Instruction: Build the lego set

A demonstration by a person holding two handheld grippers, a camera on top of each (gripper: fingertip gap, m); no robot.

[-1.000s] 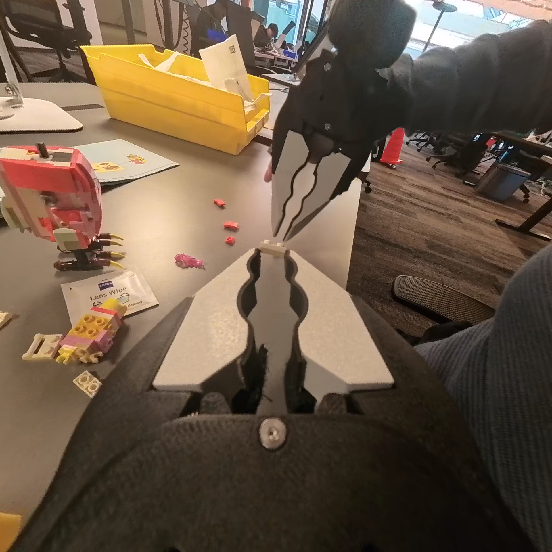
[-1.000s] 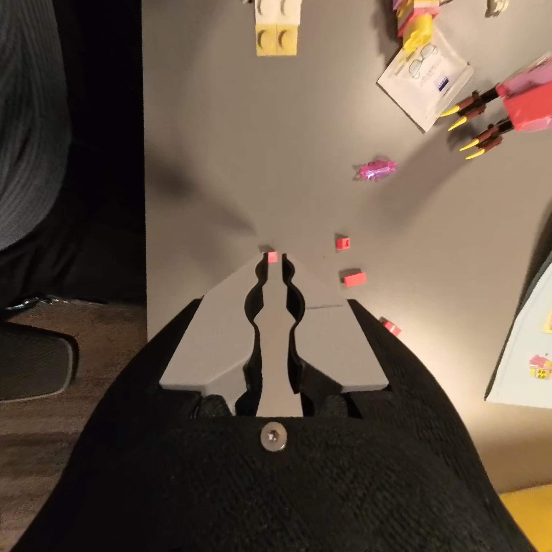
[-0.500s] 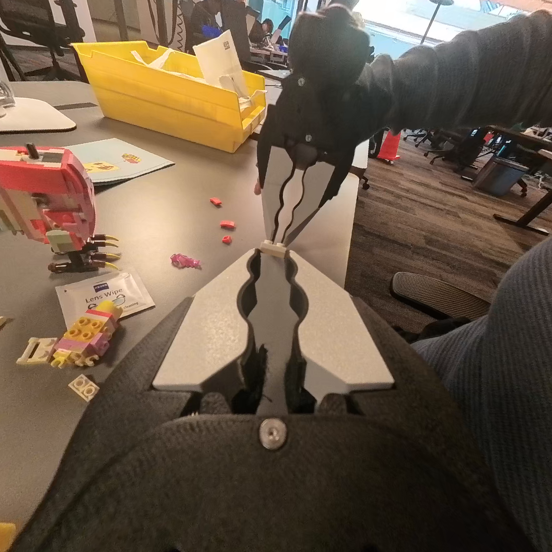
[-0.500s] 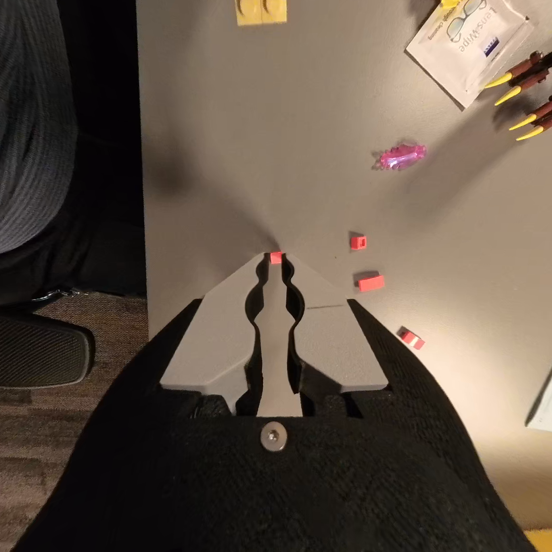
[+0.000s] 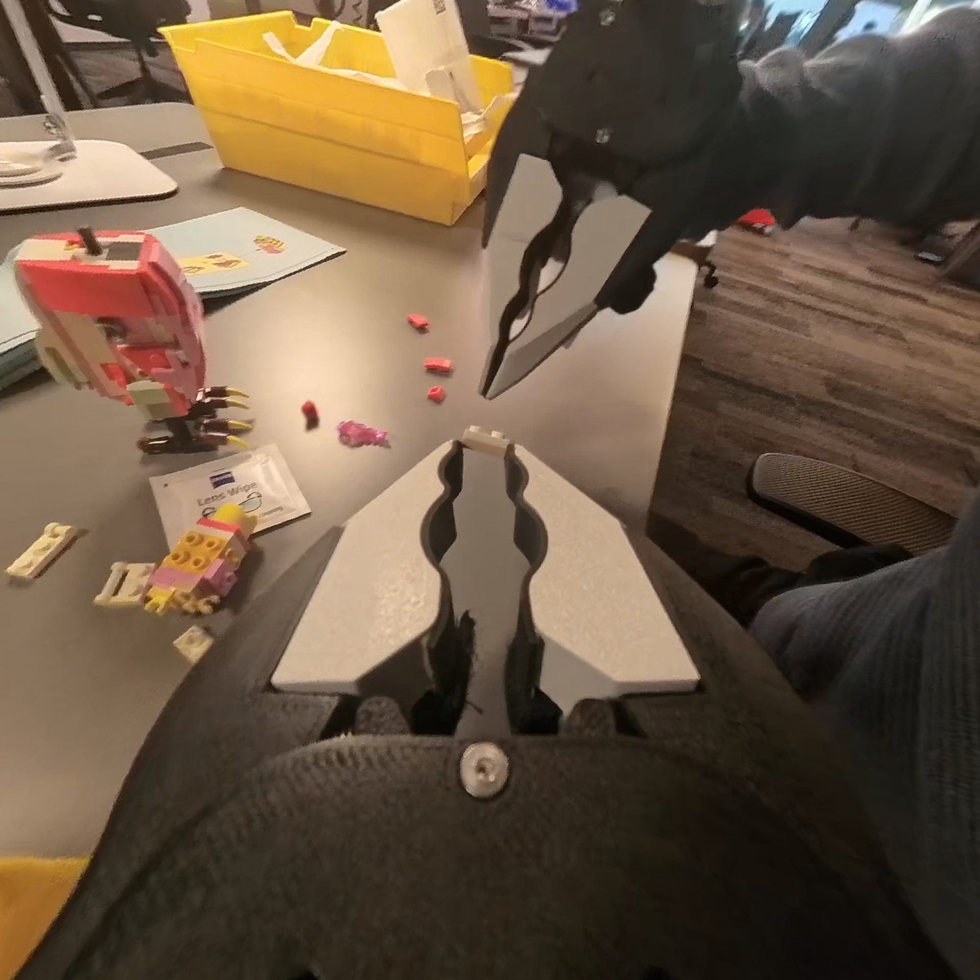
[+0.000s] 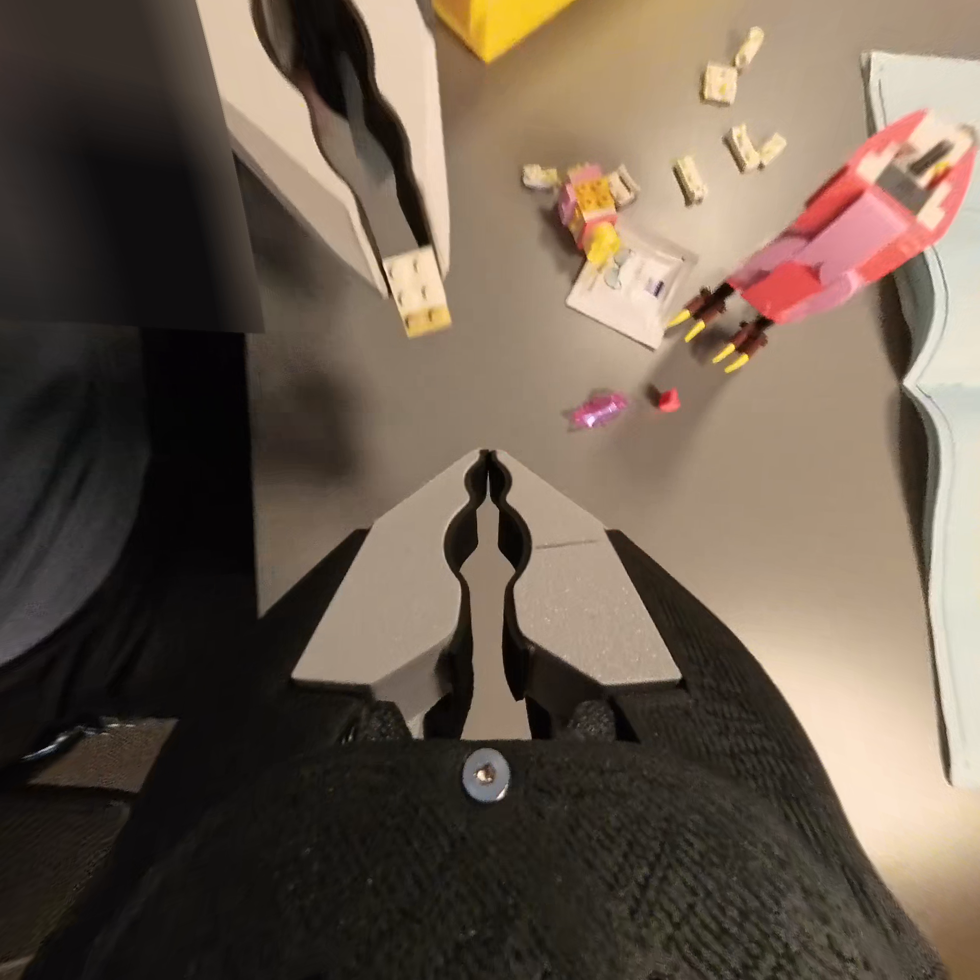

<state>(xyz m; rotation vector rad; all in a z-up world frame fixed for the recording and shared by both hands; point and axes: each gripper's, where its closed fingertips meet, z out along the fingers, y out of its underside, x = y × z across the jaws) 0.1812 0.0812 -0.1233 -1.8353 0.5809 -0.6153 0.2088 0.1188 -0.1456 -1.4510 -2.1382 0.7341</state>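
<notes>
My left gripper (image 5: 485,448) is shut on a small cream brick (image 5: 485,441) and holds it above the grey table (image 5: 583,413). The right wrist view shows this brick (image 6: 419,294) from below, with a yellow layer on its end. My right gripper (image 6: 485,456) is shut with nothing between its fingertips. In the left wrist view it (image 5: 488,390) hangs tip-down just beyond the cream brick. A small red piece (image 6: 669,399) lies on the table by a clear pink piece (image 6: 599,411). Three more red pieces (image 5: 438,364) lie near the right gripper's tip.
A red and pink brick bird model (image 5: 111,318) with clawed feet stands at the left. A wipe packet (image 5: 228,493), a small yellow-pink assembly (image 5: 201,562) and loose cream pieces lie near it. A yellow bin (image 5: 339,116) and a booklet (image 5: 254,254) are behind. The table edge and a chair (image 5: 848,509) are at the right. Across from one pair of fingers to the other is roughly 6 cm. The right tips stand about 7 cm off the clear pink piece (image 6: 599,411). Look for it in the left wrist view (image 5: 363,428) too.
The small red piece that sat between my right fingertips has left them and the pads have come together. A red piece now lies by the pink piece. The right gripper has lifted and swung.
</notes>
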